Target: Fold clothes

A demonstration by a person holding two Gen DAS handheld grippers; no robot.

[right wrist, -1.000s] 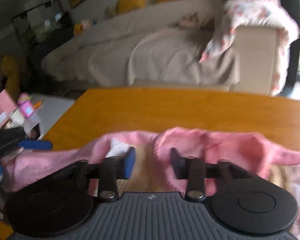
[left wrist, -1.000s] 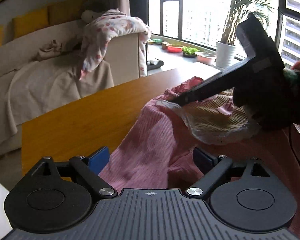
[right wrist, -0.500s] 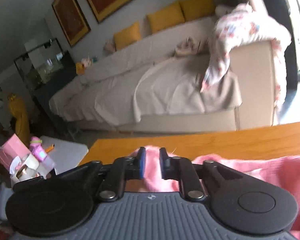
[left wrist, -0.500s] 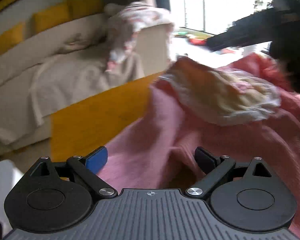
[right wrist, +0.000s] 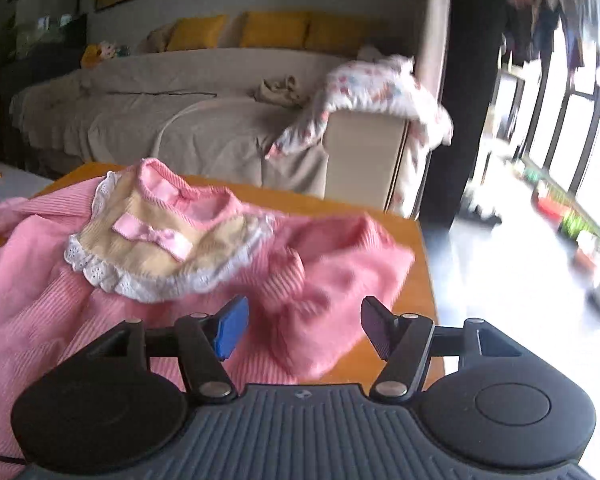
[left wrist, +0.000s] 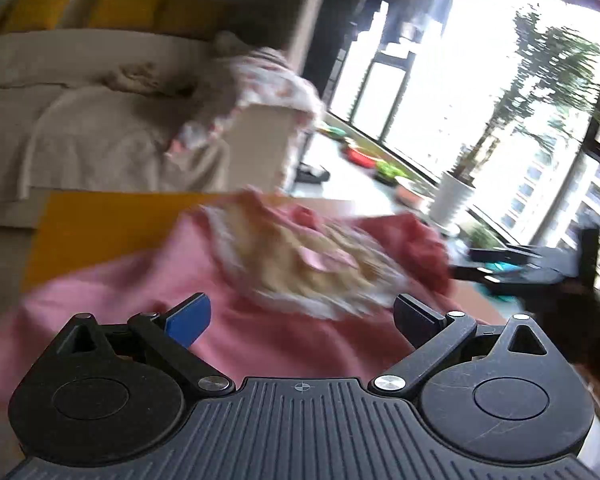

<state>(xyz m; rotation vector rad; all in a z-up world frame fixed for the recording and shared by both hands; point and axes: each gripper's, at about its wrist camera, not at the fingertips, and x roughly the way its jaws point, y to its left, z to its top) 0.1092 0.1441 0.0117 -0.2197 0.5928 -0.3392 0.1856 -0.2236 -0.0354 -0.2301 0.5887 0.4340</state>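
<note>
A pink ribbed child's dress [right wrist: 52, 280] with a cream lace-edged bib and pink bows [right wrist: 160, 236] lies spread on the orange wooden table [right wrist: 416, 240]. It also shows in the left wrist view [left wrist: 148, 280], blurred. My right gripper [right wrist: 300, 328] is open and empty, just above the dress's right sleeve [right wrist: 340, 272]. My left gripper [left wrist: 300, 316] is open and empty over the dress's lower part. The right gripper's black body [left wrist: 540, 268] shows at the right edge of the left wrist view.
A beige sofa [right wrist: 180, 120] with yellow cushions and a floral garment [right wrist: 372, 84] on its arm stands beyond the table. The table's right edge [right wrist: 428, 280] drops to the floor by bright windows and potted plants [left wrist: 456, 196].
My right gripper was shut on the dress's neckline and lifted it; now it has opened and let go, and the dress lies flatter. Both cameras have swung to the right.
</note>
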